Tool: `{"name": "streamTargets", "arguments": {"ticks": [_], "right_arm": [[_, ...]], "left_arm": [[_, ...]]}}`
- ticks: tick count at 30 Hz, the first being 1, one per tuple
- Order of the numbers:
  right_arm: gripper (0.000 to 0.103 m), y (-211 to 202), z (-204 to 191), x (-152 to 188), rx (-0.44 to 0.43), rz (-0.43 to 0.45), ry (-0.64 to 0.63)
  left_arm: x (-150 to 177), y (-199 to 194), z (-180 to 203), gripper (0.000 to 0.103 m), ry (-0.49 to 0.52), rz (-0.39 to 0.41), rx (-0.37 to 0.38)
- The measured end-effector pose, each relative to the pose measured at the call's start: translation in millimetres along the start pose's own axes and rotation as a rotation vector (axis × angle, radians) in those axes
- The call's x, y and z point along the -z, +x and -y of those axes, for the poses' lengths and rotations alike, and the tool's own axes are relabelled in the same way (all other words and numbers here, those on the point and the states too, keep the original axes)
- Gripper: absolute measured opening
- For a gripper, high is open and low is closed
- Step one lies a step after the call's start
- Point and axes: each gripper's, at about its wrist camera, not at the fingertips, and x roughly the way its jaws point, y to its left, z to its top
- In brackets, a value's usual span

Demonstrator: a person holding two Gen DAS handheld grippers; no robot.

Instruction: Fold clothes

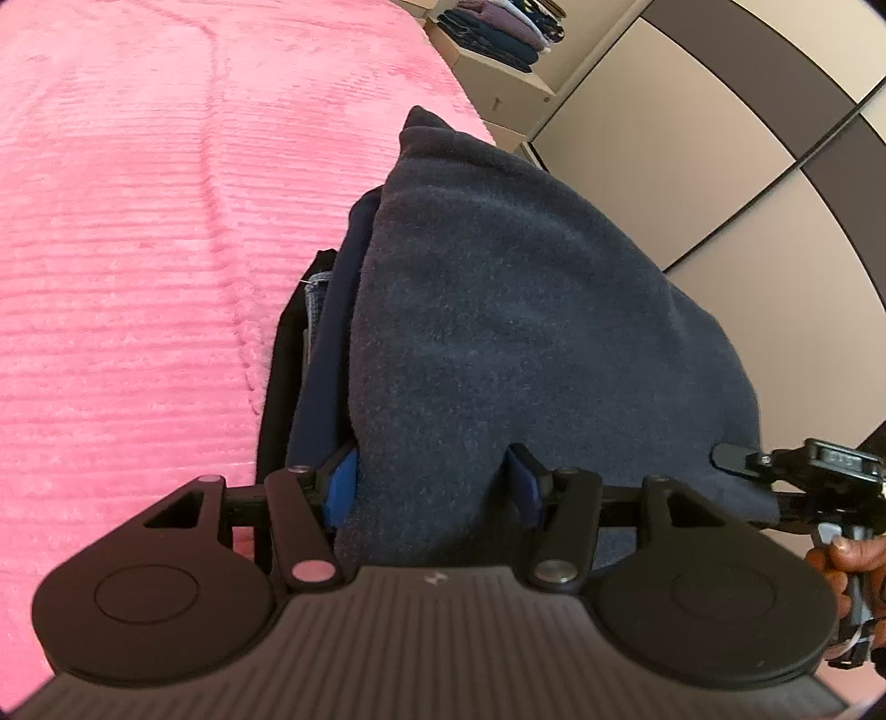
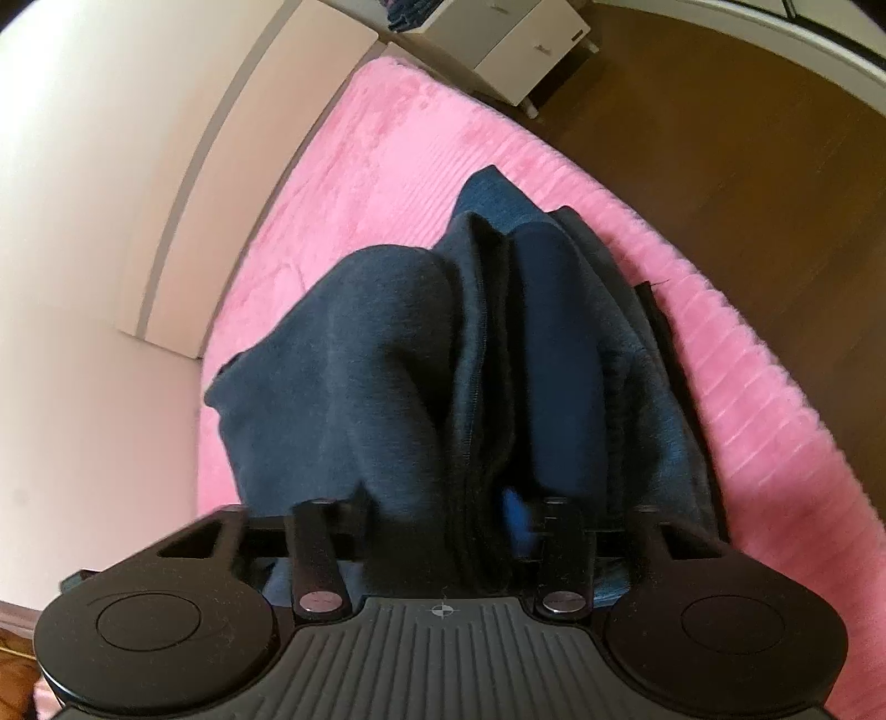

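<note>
A: Two tongs, both busy with the same dark blue fleece garment [image 1: 526, 310]. The left tongs [image 1: 434, 482] show blue pads [image 1: 344, 487] on either side of a thick bunch of that cloth, clamped on it.

B: And the right tongs [image 2: 443, 526]?

A: In the right wrist view the garment [image 2: 387, 387] is bunched between the fingers; one blue pad [image 2: 515, 515] peeks out beside the folds, the other is buried in fabric. The cloth fills the gap, so they look closed on it too.

B: Where does the garment sit?

A: Over a pink ribbed bedspread [image 1: 138, 249], draping away from both tongs. In the left view it covers a stack of other dark clothes [image 1: 310, 354], whose edges show along its left side, near the bed's edge.

B: Anything of the person?

A: A hand [image 1: 847, 559] at the right edge of the left view, gripping the handle of the other tool.

B: And around the bed?

A: Beige and brown wardrobe panels [image 1: 692, 138], and folded clothes piled on a pale cabinet [image 1: 498, 27] at the top of the left view. The right view shows brown floor [image 2: 747, 194] and a white drawer unit [image 2: 526, 50].
</note>
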Motion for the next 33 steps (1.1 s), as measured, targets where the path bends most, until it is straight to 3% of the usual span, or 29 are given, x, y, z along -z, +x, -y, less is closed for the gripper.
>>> {"name": "streamTargets", "arguments": {"ticks": [5, 7, 10, 14, 15, 16, 18, 22, 30, 33], "right_arm": [[0.048, -35.7, -54.8, 3.5, 0.129, 0.145, -0.271], [0.048, -47.4, -78.4, 8.7, 0.103, 0.191, -0.391], [0.048, -39.7, -99.5, 20.6, -0.009, 0.113, -0.49], [0.044, 1.2, -85.4, 39.7, 0.074, -0.065, -0.595], [0.017, 5.5, -74.5, 40.1, 0.1, -0.07, -0.592], [0.001, 5.0, -63.1, 36.9, 0.093, -0.065, -0.551], [0.0, 3.9, -42.1, 30.9, 0.083, -0.057, -0.476], [0.0, 5.8, -52.9, 30.6, 0.115, -0.067, -0.548], [0.0, -14.7, -58.6, 42.3, 0.15, -0.002, -0.499], [0.0, -28.6, -62.8, 50.6, 0.179, 0.024, -0.515]], "left_arm": [[-1.0, -21.2, 4.9, 0.05, 0.039, 0.044, -0.036], [1.0, -39.0, 14.5, 0.045, 0.097, 0.105, -0.057], [6.9, -48.6, 28.1, 0.046, 0.164, 0.125, -0.018], [20.1, -18.8, 35.4, 0.047, 0.232, 0.021, -0.026], [22.7, -12.4, 35.1, 0.047, 0.244, 0.004, -0.032], [23.5, -10.8, 34.3, 0.047, 0.245, -0.002, -0.034], [24.0, -13.6, 33.2, 0.048, 0.238, 0.001, -0.04], [25.0, -19.4, 30.9, 0.049, 0.223, 0.009, -0.052], [27.0, -31.0, 26.3, 0.049, 0.195, 0.024, -0.076], [40.2, -45.6, 19.8, 0.057, 0.158, 0.044, -0.106]]}}
